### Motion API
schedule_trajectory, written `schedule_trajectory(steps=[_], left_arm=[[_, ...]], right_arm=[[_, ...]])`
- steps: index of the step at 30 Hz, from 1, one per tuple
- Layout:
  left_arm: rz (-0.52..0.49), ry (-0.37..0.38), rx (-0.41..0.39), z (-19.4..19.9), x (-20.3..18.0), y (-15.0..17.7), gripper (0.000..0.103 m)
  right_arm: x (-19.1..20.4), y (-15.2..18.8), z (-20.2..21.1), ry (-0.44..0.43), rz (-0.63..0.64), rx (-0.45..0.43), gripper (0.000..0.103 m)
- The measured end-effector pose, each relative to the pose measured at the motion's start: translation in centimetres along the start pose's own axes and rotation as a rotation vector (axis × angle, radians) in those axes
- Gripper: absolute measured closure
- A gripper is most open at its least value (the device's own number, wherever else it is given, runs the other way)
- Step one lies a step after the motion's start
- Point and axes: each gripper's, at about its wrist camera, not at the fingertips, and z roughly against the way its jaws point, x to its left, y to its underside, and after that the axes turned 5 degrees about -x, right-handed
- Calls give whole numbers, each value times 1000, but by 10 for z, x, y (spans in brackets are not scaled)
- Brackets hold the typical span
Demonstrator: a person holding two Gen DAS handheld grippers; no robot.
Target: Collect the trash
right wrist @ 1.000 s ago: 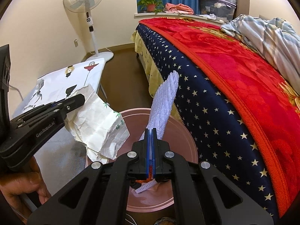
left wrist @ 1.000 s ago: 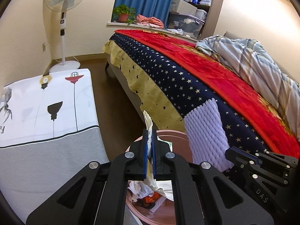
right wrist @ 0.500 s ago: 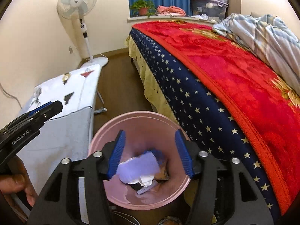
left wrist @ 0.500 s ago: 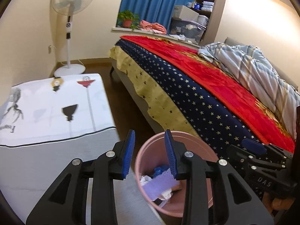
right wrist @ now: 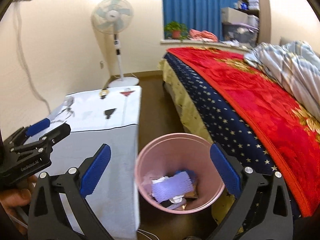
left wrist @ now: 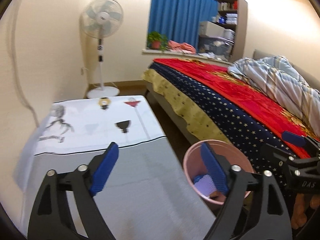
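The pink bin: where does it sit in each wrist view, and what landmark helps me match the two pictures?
Left wrist view: the pink bin is at lower right, partly behind the gripper's right-hand finger, beside the bed.
Right wrist view: the pink bin is at lower centre, between the open fingers, with trash inside.
Shared landmark: the standing fan against the far wall, beyond the white-covered table.

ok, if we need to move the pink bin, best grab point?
Take the pink bin by its rim, coming from above, one finger inside the wall and one outside. It stands upright and open-topped. Use the near rim arc: the cloth-covered table and the bed crowd its sides.
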Motion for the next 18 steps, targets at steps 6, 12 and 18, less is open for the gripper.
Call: schedule_trajectory(steps=[6, 12, 18], left_arm=[[46, -87, -35, 36, 19, 13, 13], [73, -126, -18, 58, 23, 30, 13], [93, -141, 2, 76, 23, 52, 8]], right_arm=[[29, 12, 15, -41, 54, -35, 5], [46, 29, 24, -25, 85, -59, 5], [55, 42, 25, 5, 92, -58, 5]])
